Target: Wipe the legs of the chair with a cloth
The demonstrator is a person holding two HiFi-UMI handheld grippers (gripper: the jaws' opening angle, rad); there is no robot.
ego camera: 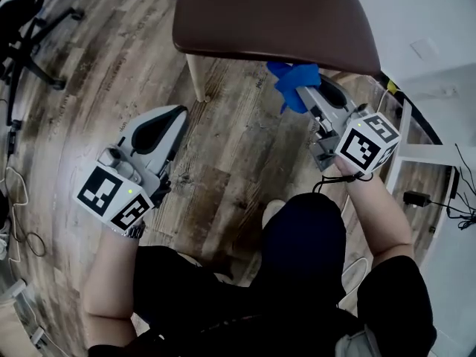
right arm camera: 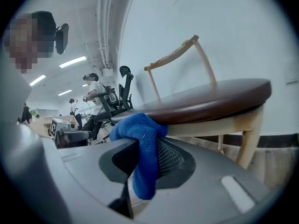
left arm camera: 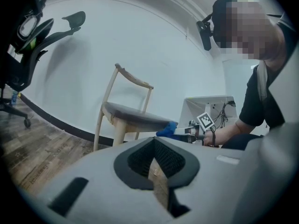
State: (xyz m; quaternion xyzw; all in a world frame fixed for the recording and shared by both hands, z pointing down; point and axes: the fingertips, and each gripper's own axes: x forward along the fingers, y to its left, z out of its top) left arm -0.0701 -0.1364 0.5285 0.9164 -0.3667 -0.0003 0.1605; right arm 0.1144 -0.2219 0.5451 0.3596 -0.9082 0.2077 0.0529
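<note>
Blue cloth clamped in the right hand-held gripper, bunched above the jaws and trailing down between them in the right gripper view. Held up at 1 o'clock in the head view, just under the front edge of the brown chair seat; touching it or only near, cannot tell. Left hand-held gripper low at 8 o'clock over the plank floor, jaws drawn together with nothing between, well apart from the chair.

One pale wooden leg showing at 9 o'clock of the cloth in the head view. Second leg at 3 o'clock of the cloth in the right gripper view, below the seat rim. No contact between the cloth and either leg.

Judged as the approach step: cloth in hand and close to the chair, wiping of the legs not yet begun. Next move likely calls for dropping the cloth below the seat, swinging it across to the nearer leg, pressing the bunched part against the wood and drawing it down the length. Worth keeping the squeeze firm, with only a fold caught between the jaws. Possibly also worth bringing the left hand-held gripper up to steady the seat.
</note>
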